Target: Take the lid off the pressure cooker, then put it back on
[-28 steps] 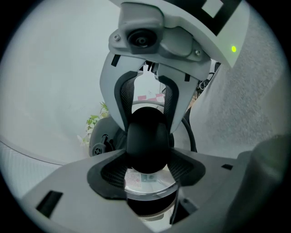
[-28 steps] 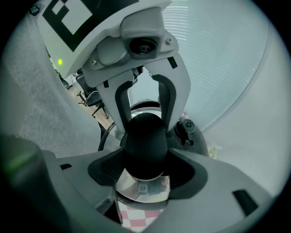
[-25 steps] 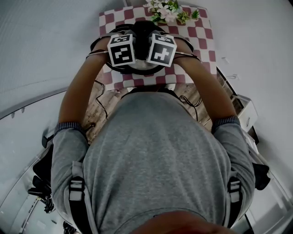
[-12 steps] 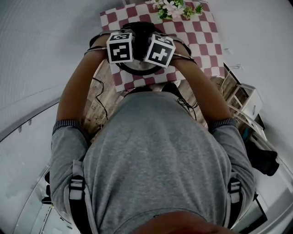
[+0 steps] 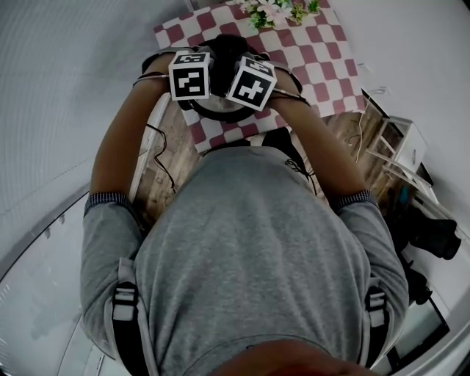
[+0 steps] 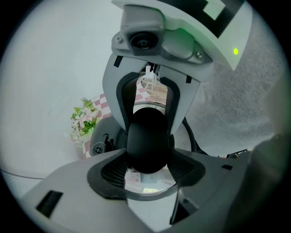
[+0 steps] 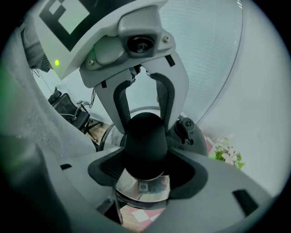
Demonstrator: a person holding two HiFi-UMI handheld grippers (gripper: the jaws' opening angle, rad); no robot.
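The pressure cooker [image 5: 220, 110] stands on a red-and-white checked cloth [image 5: 323, 66] at the top of the head view. Its steel lid [image 6: 148, 184] carries a black handle [image 6: 148, 143]. My left gripper [image 6: 148, 152] and right gripper [image 7: 145, 152] meet over the cooker from opposite sides, marker cubes side by side. Each has its ribbed pads shut on that same black handle. The left gripper view shows the right gripper [image 6: 150, 98] facing it, and the right gripper view shows the left gripper [image 7: 143, 93] the same way. The lid's seat on the pot is hidden.
A pot of pale flowers [image 5: 275, 11] stands at the cloth's far edge. Cables [image 5: 158, 154] run over the wooden floor by the table's near left corner. A small white stand [image 5: 400, 147] and dark gear [image 5: 433, 235] sit at the right.
Both grippers, still on the handle, have rolled together, and their cubes sit a little higher in the picture. The head view has swung, so the table looks more skewed.
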